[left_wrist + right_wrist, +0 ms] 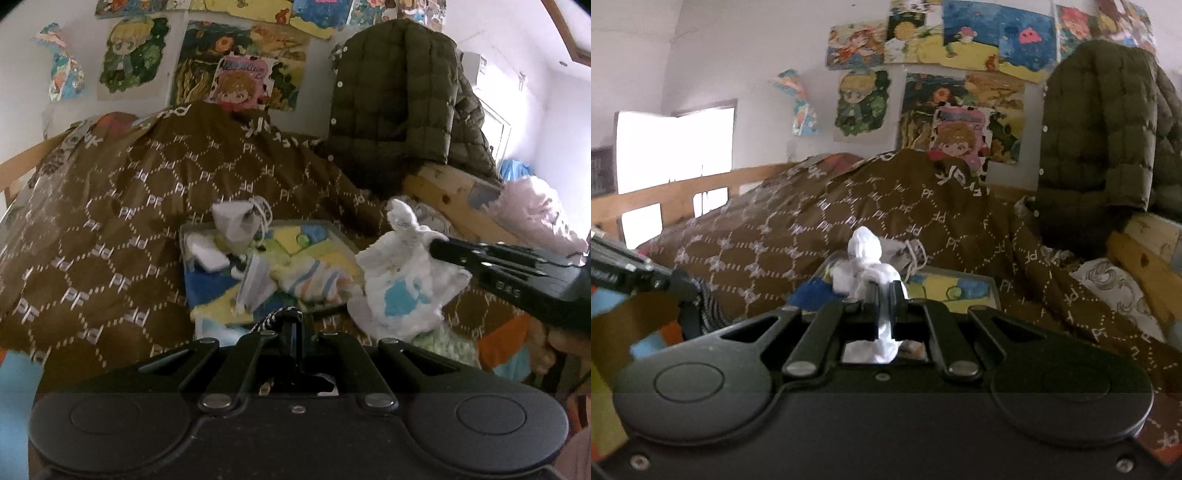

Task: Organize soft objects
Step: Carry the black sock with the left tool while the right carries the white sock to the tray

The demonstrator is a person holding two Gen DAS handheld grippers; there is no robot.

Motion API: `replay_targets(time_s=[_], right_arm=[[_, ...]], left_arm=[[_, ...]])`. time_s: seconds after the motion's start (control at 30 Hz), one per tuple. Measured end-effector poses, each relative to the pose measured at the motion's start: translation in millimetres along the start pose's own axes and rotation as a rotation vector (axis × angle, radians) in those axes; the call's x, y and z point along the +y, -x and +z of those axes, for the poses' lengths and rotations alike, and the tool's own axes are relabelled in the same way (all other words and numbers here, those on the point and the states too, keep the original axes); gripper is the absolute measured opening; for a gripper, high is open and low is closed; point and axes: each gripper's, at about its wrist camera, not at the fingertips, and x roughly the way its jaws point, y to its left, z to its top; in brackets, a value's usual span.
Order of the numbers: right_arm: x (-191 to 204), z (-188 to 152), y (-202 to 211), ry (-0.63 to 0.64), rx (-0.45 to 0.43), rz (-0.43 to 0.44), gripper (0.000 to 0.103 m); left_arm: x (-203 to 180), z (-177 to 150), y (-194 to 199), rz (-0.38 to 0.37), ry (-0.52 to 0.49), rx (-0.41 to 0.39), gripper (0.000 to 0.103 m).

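Above the bed, both grippers (clamped) lift cloths.

Your left gripper (pixel 293 321) is matte black plastic: two round raised discs on its body, four slanted link arms, silver rivets at the pivots. Your right gripper (pixel 885 295) is built the same, with small screws at its lower corners and pale embossed lettering along one finger.
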Motion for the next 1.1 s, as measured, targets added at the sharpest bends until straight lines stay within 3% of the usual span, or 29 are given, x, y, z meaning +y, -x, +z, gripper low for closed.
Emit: replay_targets(time_s=[0.23,0.47,0.63,0.93,1.1], right_arm=[[-35.1,23.4,-51.2,-0.107,-0.052,-0.038,0.001],[-70.5,19.7,-87.4,-0.218,-0.053,-0.062,0.001],[-88.1,8.6,-92.9,-0.28,-0.038,-0.08,0.001],[-120.2,-8.6,-127.4,-0.431,-0.074,-0.081,0.001],[-120.3,-33.0,-160.9,-0.52,0.033,-0.068,0.001]], left_arm=[[-10.7,61.7,-32.7,-0.051,-0.088,-0.035,0.001],[-14.0,109.7,-80.9,-0.159,-0.035,-0.017,0.001],[-21.1,122.4,-110.9,-0.182,-0.013,-0.018,0.001],[-28.7,122.5,-206.4,-0.095,0.009,0.035,0.001],[-20.7,104.6,-256.2,-0.082,0.07,0.067,0.001]])
